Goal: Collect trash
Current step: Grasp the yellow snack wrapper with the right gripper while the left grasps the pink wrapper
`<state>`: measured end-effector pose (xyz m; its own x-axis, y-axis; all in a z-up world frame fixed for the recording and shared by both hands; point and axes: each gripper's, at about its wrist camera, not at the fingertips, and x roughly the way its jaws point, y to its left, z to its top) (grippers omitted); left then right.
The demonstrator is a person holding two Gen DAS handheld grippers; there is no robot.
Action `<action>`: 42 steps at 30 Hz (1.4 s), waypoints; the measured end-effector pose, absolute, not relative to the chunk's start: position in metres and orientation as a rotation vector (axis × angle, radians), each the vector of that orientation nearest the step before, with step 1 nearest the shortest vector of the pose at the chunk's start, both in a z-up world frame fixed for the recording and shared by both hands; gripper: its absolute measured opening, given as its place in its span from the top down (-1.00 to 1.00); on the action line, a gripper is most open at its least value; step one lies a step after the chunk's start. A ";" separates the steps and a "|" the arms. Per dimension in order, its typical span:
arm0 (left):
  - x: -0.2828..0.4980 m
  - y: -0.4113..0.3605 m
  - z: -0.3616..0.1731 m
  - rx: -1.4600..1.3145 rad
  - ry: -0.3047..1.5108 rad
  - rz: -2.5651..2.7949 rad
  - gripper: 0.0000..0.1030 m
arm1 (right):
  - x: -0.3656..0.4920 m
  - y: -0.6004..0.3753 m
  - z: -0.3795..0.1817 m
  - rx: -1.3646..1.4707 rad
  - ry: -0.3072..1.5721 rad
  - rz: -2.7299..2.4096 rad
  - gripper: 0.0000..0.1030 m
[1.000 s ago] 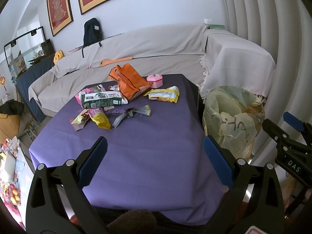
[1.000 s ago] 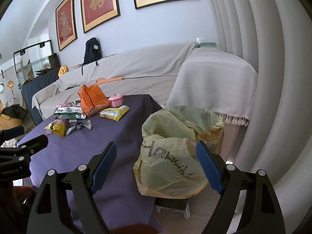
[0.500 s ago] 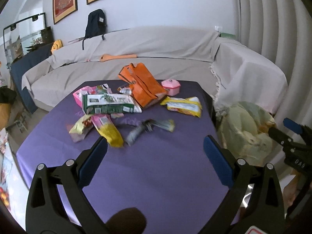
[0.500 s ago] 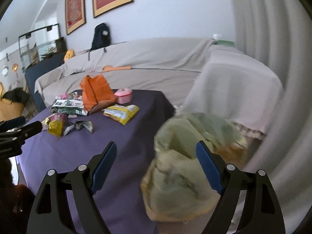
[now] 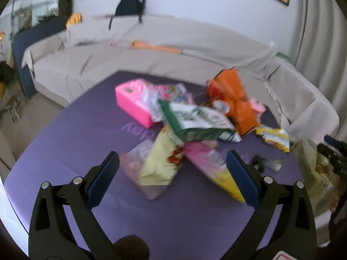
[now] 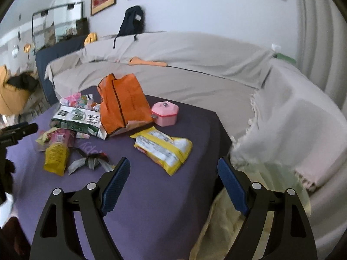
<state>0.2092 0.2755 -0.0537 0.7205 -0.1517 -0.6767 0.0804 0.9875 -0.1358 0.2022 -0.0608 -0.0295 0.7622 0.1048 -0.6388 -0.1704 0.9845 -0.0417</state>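
Note:
Snack wrappers lie piled on the purple table (image 5: 91, 130): a pale yellow-green wrapper (image 5: 160, 162), a pink and yellow packet (image 5: 214, 169), a green and white bag (image 5: 195, 123), an orange bag (image 5: 234, 99) and a yellow packet (image 6: 162, 147). My left gripper (image 5: 173, 177) hangs open just above the pale wrapper, holding nothing. My right gripper (image 6: 173, 184) is open over the table's right edge, short of the yellow packet. A yellowish trash bag (image 6: 256, 216) sits below its right finger, beside the table.
A pink box (image 5: 134, 101) and a small pink container (image 6: 166, 112) stand among the wrappers. A crumpled dark wrapper (image 6: 91, 162) lies near the front. A grey-covered sofa (image 6: 195, 65) wraps the far side and right of the table.
Both grippers moved forward over the table toward the wrappers. The left now hovers at the pile; the right swung left, away from the trash bag. Both stay open.

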 end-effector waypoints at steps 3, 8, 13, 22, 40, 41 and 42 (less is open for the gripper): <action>0.215 0.292 -0.060 -0.091 0.801 -0.163 -0.82 | 0.217 -0.044 -0.030 -0.139 0.699 0.162 -0.54; 0.218 0.300 -0.067 -0.140 0.842 -0.227 -0.56 | 0.235 -0.031 -0.036 -0.137 0.722 0.189 -0.54; 0.226 0.284 -0.069 -0.072 0.838 -0.249 -0.36 | 0.236 -0.031 -0.044 -0.130 0.754 0.206 -0.54; 0.232 0.271 -0.056 -0.151 0.824 -0.271 -0.32 | 0.272 -0.044 -0.050 -0.172 0.789 0.335 -0.54; 0.213 0.235 -0.065 -0.258 0.911 -0.210 -0.31 | 0.303 -0.042 -0.068 -0.082 0.932 0.462 0.62; 0.217 0.233 -0.067 -0.276 0.923 -0.193 -0.31 | 0.298 -0.043 -0.062 -0.079 0.919 0.463 0.62; 0.222 0.232 -0.069 -0.294 0.933 -0.178 -0.31 | 0.294 -0.044 -0.056 -0.072 0.907 0.467 0.62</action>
<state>0.2216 0.2321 -0.0692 0.5846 -0.2763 -0.7629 0.0237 0.9456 -0.3243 0.2936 -0.0441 -0.0560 0.5237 0.3599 -0.7721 -0.4197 0.8977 0.1338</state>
